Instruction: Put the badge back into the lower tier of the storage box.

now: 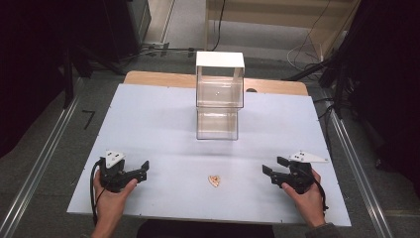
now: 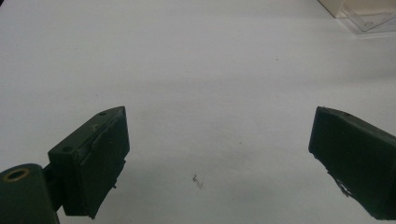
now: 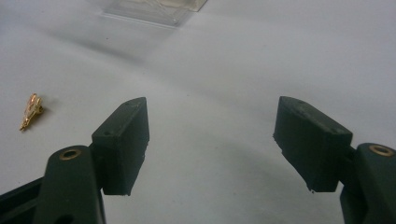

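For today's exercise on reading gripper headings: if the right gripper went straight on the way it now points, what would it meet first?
Probably bare table. The right gripper stands open, the small gold object lies off to its left, and the clear box sits farther ahead.

This looks like a lab or recording rig rather than a home. A pale board table (image 1: 148,119) sits on grey carpet between metal floor rails (image 1: 39,163), well out to either side of the left gripper (image 1: 141,171) and right gripper (image 1: 271,169). Black curtains (image 1: 29,59) hang beyond the rails, and loose cables (image 1: 302,49) trail on the floor far ahead of the grippers.
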`<state>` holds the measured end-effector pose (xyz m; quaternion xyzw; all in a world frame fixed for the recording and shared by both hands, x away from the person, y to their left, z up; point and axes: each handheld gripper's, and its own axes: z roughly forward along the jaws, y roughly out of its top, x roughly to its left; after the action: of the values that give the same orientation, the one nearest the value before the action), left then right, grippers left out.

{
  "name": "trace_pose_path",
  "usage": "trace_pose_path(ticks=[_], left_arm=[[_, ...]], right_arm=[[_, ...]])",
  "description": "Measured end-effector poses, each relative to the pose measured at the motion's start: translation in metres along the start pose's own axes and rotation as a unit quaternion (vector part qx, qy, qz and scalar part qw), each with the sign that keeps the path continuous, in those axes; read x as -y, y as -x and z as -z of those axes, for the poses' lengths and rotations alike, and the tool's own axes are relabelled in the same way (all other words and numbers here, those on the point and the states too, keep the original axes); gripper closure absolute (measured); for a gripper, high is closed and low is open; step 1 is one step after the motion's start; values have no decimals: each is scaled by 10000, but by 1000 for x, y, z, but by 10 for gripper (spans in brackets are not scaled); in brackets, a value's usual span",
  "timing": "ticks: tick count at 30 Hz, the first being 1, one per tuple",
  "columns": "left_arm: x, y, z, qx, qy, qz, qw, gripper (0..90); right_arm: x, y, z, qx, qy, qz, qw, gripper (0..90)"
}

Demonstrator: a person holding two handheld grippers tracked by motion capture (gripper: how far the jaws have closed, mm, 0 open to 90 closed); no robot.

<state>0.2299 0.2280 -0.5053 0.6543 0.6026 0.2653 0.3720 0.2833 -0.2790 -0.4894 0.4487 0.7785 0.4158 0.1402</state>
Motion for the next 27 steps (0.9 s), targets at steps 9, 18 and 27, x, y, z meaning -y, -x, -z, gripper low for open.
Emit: trace_pose_path(ticks=[9, 18, 27], left_arm=[[0, 0, 0, 1, 18, 0, 10000, 56], [0, 0, 0, -7, 23, 4, 10000, 56], [0, 0, 0, 7, 16, 18, 10000, 56]], right_arm=[[-2, -6, -5, -69, -25, 62, 10000, 249], [-4, -13, -10, -120, -54, 130, 9998, 249], [-6, -19, -15, -168, -105, 186, 9996, 249]])
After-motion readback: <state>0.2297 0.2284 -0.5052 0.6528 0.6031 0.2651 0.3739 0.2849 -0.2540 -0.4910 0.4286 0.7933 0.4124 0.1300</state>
